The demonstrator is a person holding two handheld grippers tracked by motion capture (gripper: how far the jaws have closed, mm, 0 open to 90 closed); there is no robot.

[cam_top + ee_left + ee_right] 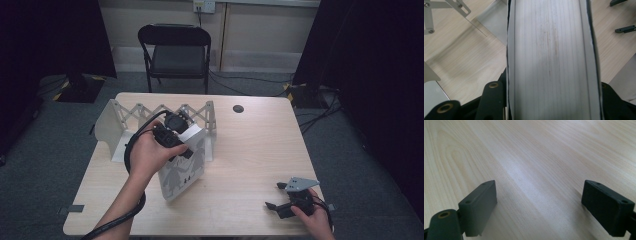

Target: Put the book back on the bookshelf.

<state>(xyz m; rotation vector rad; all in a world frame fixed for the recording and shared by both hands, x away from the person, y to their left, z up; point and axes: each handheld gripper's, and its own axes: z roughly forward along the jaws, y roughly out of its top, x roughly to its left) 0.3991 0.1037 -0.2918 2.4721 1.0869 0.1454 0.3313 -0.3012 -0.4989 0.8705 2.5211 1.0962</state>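
Note:
A thick white book (184,169) with a dark figure drawing on its cover stands on edge on the wooden table (250,150), leaning a little. My left gripper (172,137) is shut on its top edge from above. In the left gripper view the book's page edge (551,62) runs up the middle between my two jaws, one against each cover. Behind the book stands a white expanding book rack (145,114) with a scissor lattice and flat end plates. My right gripper (276,195) rests open near the table's front right corner, with bare wood between its jaws (544,205).
A black folding chair (175,50) stands beyond the table's far edge. A dark cable hole (238,108) sits in the tabletop at the back right. Cables lie on the grey floor at the right. The rack's lattice arm (456,7) and a metal plate (495,23) lie beside the book.

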